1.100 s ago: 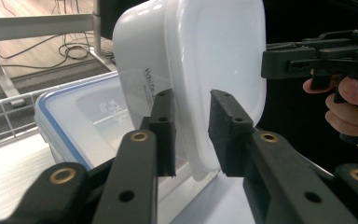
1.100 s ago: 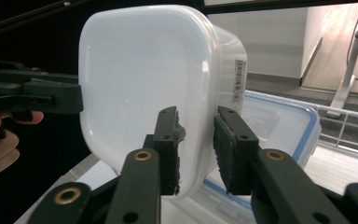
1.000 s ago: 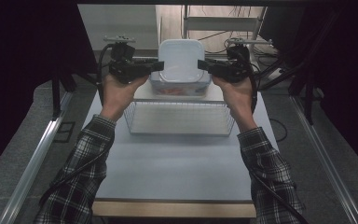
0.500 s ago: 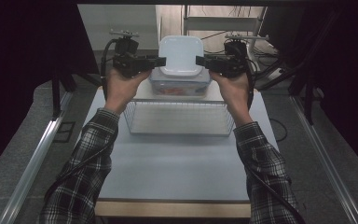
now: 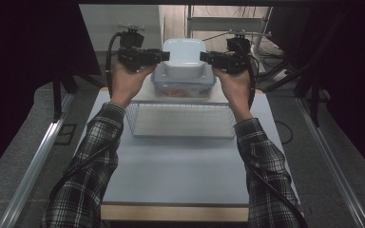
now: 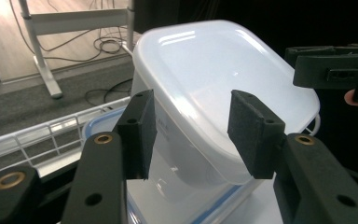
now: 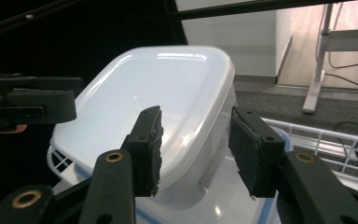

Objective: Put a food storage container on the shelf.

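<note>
Dark room, black curtains both sides, white desk in the middle, wood floor and cables visible at the far end. Wire basket sits mid-desk. Past its far edge: a clear box with blue-trimmed rim, something red inside, can't tell what. Upside-down white tub rests on top of that box, base up and tilted.

Left tool is at the tub's left side, right tool at its right side, both pointing inward at the same height. Person's plaid sleeves run up from the near edge.

Left gripper view: left tool spread, jaws have just been opening. Tub edge sits in the gap, pads stand apart from the plastic, no pinch. Right tool shows far off at the right edge of that view.

Right gripper view: right tool also spread, jaws have just been opening. Tub rim lies between the pads; left pad very close to the rim, can't tell if it touches. Right pad is clear of it. Basket wire is visible behind on the right.

Tub is sitting on the box, not clamped by either tool.
</note>
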`<state>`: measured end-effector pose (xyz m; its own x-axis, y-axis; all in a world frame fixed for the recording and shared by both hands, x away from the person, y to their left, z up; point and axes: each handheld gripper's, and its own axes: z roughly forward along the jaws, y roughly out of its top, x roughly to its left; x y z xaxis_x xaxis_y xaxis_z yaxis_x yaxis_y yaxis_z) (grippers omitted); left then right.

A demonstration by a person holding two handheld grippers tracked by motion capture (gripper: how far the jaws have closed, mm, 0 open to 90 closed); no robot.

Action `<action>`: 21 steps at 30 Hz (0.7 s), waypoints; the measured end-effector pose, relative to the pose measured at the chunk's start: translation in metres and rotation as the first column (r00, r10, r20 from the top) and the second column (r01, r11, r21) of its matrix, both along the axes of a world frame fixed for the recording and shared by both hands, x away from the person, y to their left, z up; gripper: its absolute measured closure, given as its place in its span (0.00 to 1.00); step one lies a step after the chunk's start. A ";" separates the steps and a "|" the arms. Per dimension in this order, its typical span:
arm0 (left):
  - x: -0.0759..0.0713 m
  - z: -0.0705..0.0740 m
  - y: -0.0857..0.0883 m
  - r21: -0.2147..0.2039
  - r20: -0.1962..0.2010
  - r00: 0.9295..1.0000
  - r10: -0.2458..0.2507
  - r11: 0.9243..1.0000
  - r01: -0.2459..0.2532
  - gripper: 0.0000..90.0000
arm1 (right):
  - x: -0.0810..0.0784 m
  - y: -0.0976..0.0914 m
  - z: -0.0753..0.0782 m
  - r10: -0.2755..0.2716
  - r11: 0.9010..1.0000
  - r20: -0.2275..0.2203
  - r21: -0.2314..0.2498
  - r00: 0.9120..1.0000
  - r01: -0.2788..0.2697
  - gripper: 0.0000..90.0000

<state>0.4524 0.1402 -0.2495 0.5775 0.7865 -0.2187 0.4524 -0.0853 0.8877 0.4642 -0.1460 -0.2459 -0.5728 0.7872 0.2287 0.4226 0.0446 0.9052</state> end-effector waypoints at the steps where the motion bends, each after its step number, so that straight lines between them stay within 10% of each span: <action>1: 0.001 0.000 -0.001 0.002 0.003 1.000 0.005 1.000 -0.005 0.57 | 0.001 0.000 0.000 -0.006 1.000 -0.001 -0.003 1.000 0.006 0.60; 21: -0.030 -0.009 0.005 0.044 0.039 0.993 -0.109 0.993 0.107 0.12 | -0.021 -0.011 -0.007 0.148 0.989 0.016 -0.004 0.989 -0.147 0.23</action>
<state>0.4226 0.1454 -0.2589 0.6674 0.7270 -0.1614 0.4019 -0.1692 0.8999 0.4431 -0.1573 -0.2528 -0.6863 0.6944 0.2163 0.3963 0.1077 0.9118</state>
